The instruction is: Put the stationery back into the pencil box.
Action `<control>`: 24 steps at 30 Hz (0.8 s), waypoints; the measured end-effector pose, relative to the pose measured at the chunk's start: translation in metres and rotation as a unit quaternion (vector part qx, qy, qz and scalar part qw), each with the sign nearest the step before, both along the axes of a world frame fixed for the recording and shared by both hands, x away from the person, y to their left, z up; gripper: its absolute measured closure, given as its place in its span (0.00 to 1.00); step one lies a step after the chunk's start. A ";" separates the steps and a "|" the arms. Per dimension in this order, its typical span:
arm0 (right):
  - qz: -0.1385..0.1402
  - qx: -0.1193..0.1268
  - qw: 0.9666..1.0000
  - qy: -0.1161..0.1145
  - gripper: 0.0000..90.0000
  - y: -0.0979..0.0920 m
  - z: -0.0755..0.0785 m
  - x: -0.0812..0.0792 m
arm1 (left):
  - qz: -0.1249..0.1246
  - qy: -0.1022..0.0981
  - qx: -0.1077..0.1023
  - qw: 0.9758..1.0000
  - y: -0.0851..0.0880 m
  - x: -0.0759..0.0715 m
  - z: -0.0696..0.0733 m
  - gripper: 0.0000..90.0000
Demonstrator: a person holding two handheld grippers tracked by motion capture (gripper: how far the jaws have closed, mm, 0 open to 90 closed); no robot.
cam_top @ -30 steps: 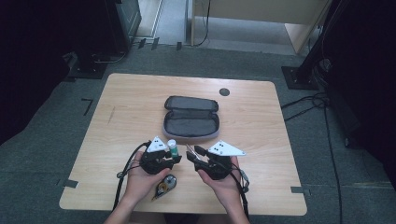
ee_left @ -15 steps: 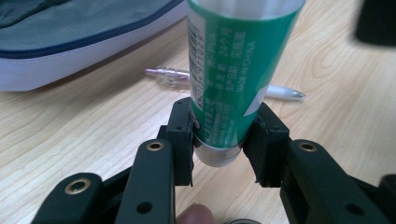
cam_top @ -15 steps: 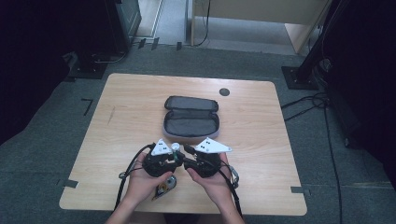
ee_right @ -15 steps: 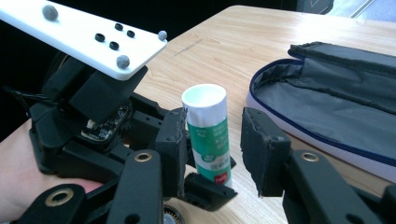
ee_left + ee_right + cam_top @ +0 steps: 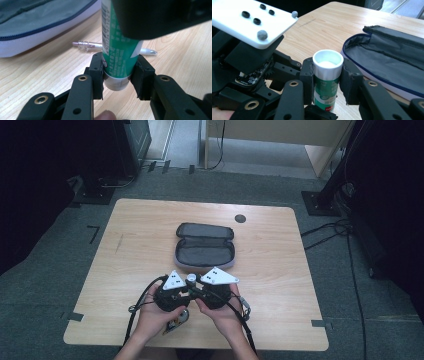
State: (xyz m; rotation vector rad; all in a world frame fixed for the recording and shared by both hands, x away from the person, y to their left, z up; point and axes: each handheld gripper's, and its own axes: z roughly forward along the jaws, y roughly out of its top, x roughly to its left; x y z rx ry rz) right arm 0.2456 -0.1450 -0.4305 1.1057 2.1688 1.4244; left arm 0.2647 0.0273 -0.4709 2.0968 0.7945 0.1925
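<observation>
Worktop [image 5: 150, 240]: light wood with rounded corners, one dark round spot [image 5: 240, 218] near the far edge.
Room: grey carpet floor [image 5: 40, 285] around the worktop, tape marks on it; dark stands and cables [image 5: 330, 232] at the right side.
Case [image 5: 205, 246]: dark pencil case, lying open in the middle of the worktop, its lid folded to the far side; the inside is grey fabric, and I see nothing in it.
Glue stick [image 5: 327, 75]: green tube with white top, held above the near part of the worktop, just in front of the case.
Left tool [image 5: 119, 75]: clenched on the bottom end of the glue stick.
Right tool [image 5: 327, 76]: its jaws have just been closing, with the white top end of the glue stick between them; the pads touch the tube.
Pen [image 5: 112, 47]: clear, lying on the worktop behind the glue stick, near the case.
Hands [image 5: 150, 312]: both at the near edge, tools close together.
</observation>
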 end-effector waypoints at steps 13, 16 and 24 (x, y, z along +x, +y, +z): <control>-0.052 0.028 0.998 -0.016 0.74 -0.026 0.017 0.005 | 0.066 -0.011 -0.028 0.997 0.038 0.001 0.004 0.25; -0.058 0.028 0.998 -0.020 0.74 -0.032 0.020 0.007 | 0.099 -0.009 -0.036 0.994 0.054 0.002 0.002 0.15; -0.074 0.027 0.997 -0.016 0.74 -0.043 0.021 0.011 | 0.163 -0.009 -0.036 0.986 0.097 0.001 -0.001 0.02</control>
